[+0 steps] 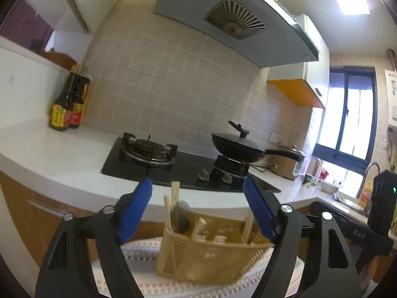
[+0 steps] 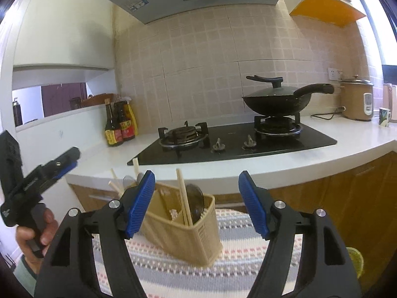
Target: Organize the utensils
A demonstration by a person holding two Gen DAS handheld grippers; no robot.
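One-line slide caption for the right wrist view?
Open right gripper faces a beige utensil basket holding chopsticks on a striped cloth.

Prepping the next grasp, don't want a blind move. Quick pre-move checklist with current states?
1. Left gripper open, holding nothing: ok.
2. Right gripper open, holding nothing: ok.
3. Tan woven plastic utensil caddy standing on the striped woven cloth: ok, though it looks tilted in both views.
4. Wooden chopsticks and dark spoon standing in the caddy's end compartment: ok.
5. Loose utensils left on the cloth: cannot tell, the fingers hide much of it.
6. Clearance between grippers: ok, the left one is off to the side in the right wrist view.
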